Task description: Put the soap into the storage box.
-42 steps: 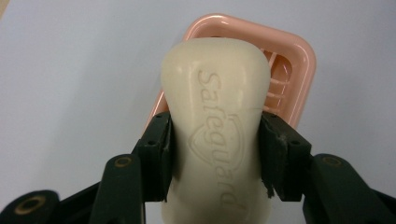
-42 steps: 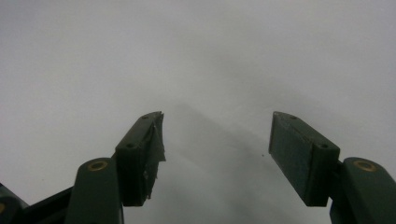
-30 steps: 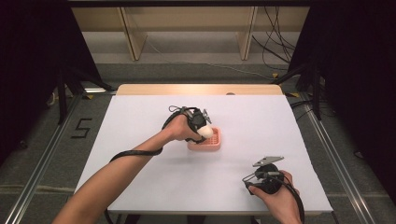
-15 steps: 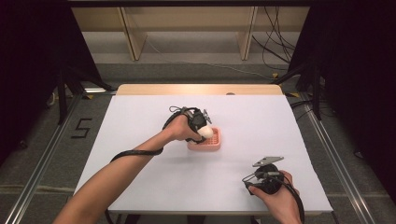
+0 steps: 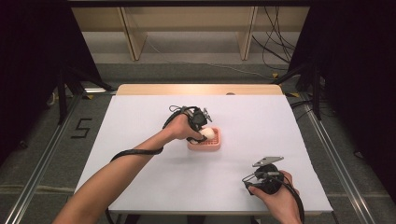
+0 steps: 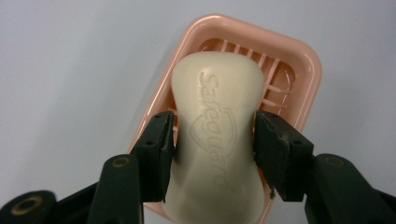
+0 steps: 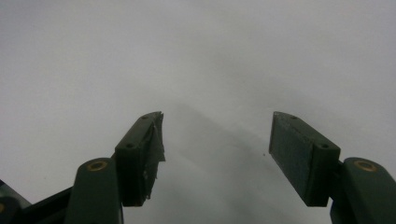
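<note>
- Left gripper (image 6: pixel 215 140): jaws have just been opening; the soap bar (image 6: pixel 217 135) sits between them. The pad on one side is against the bar's waist, the other pad just beside it; firm pressure cannot be confirmed.
- Soap bar: cream, with embossed lettering, lying in the pink soap dish (image 6: pixel 299 60) over its slatted floor, its near end above the dish's near rim.
- Soap dish (image 5: pixel 205 144): rests on the white table (image 5: pixel 140 121), near the table's middle.
- Right gripper (image 5: pixel 256 179): well apart from the soap dish, toward the table's near edge, held in the person's right hand (image 5: pixel 275 198). Jaws stand wide with nothing between them.
</note>
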The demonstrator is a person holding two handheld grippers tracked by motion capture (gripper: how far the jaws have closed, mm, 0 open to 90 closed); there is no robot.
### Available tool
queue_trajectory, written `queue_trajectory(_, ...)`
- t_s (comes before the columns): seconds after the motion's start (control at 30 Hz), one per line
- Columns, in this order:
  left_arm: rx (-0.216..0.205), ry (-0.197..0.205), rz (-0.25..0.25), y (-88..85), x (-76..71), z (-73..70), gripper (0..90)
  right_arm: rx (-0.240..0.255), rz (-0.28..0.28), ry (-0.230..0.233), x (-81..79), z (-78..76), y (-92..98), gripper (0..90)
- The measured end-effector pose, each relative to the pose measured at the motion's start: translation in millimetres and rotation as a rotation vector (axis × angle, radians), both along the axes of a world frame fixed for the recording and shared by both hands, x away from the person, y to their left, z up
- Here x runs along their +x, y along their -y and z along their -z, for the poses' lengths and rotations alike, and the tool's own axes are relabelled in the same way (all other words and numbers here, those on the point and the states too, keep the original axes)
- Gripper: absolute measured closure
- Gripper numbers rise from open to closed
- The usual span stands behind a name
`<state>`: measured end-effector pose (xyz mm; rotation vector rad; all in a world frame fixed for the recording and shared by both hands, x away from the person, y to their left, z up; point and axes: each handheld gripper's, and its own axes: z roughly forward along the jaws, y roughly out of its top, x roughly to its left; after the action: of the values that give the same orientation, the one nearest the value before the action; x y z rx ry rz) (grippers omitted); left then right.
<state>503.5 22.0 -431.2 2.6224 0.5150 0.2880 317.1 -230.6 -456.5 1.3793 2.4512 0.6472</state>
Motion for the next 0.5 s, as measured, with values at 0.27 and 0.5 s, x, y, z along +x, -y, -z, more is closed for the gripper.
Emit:
queue_trajectory(0.27, -0.054, -0.003, -0.032, -13.6, -6.4, -11.7, 43.2, 0.001, -0.009, 0.007, 1.1, 0.3, 1.0, 35.7)
queue_trajectory(0.5, -0.087, 0.011, -0.042, -29.6, -16.4, -21.2, 41.2, 0.000, -0.003, 0.005, 0.6, 0.2, 0.4, 35.4)
